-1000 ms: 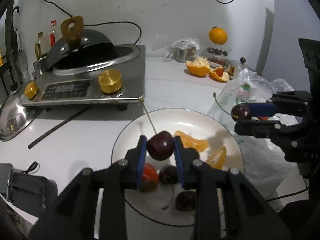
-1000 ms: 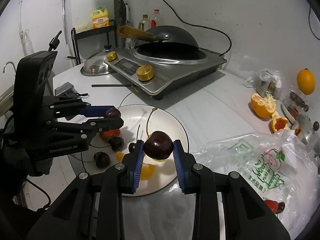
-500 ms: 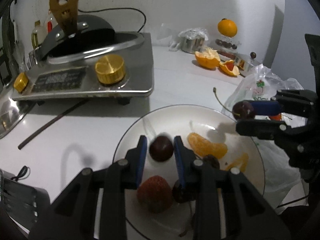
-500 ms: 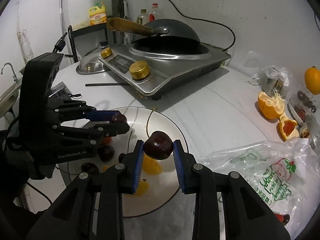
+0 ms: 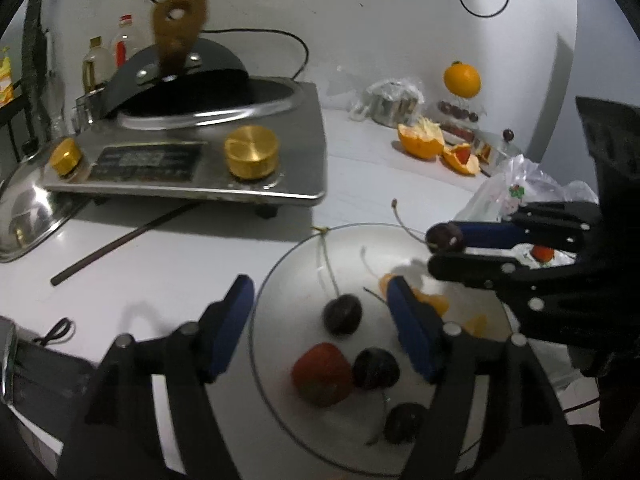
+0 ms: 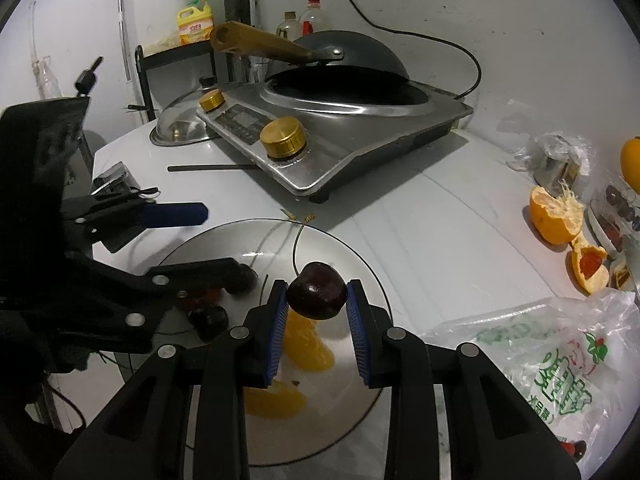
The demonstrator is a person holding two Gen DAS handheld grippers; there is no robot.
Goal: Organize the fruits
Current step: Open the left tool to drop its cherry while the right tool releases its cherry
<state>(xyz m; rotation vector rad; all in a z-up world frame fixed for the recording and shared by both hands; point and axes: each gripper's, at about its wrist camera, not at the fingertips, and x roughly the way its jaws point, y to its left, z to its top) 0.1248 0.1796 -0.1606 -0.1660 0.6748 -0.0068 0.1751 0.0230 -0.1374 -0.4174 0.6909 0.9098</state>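
Note:
A white plate (image 5: pixel 288 280) lies on the white counter and also shows in the right wrist view (image 6: pixel 360 264). My left gripper (image 5: pixel 320 300) is open above the plate, and a dark cherry (image 5: pixel 342 314) with a long stem lies on the plate between its fingers. A strawberry (image 5: pixel 320 374), two more cherries (image 5: pixel 376 368) and orange segments (image 5: pixel 434 302) also lie on the plate. My right gripper (image 6: pixel 317 300) is shut on another dark cherry (image 6: pixel 317 295) and holds it above the plate's right side; it appears in the left wrist view (image 5: pixel 444 245) too.
A steel induction cooker (image 5: pixel 200 160) with a wok stands behind the plate. A chopstick (image 5: pixel 120 242) lies in front of it. A plastic bag (image 6: pixel 552 352) lies to the right. Orange halves (image 5: pixel 424 142) and a whole orange (image 5: pixel 461 79) are at the back right.
My left gripper lowered its cherry onto the plate and opened, letting it go. My right gripper kept hold of its cherry and moved over the plate.

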